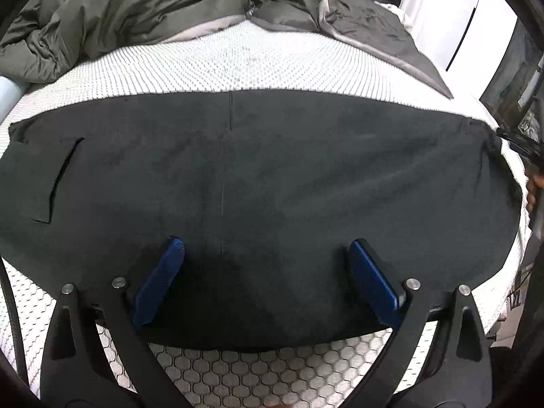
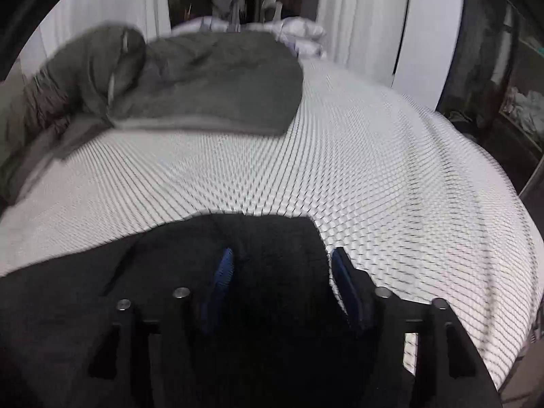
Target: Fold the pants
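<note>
Dark grey pants (image 1: pixel 258 170) lie spread flat across the white patterned mattress (image 1: pixel 238 57), a back pocket showing at the left and a seam running down the middle. My left gripper (image 1: pixel 267 248) hovers over the near edge of the pants, jaws wide apart, nothing between the blue pads. In the right wrist view the pants (image 2: pixel 265 238) end in a squared corner on the mattress (image 2: pixel 391 170). My right gripper (image 2: pixel 282 258) stands open above that corner, left pad over the cloth, right pad at its edge, not pinching it. The view is blurred.
A crumpled olive-grey duvet (image 1: pixel 142 3) is piled at the far side of the bed, seen also in the right wrist view as the duvet (image 2: pixel 204 81). White pillows (image 2: pixel 299 37) lie behind it. A dark cabinet (image 2: pixel 503 102) stands right of the bed. A hand (image 1: pixel 532 190) shows at the right edge.
</note>
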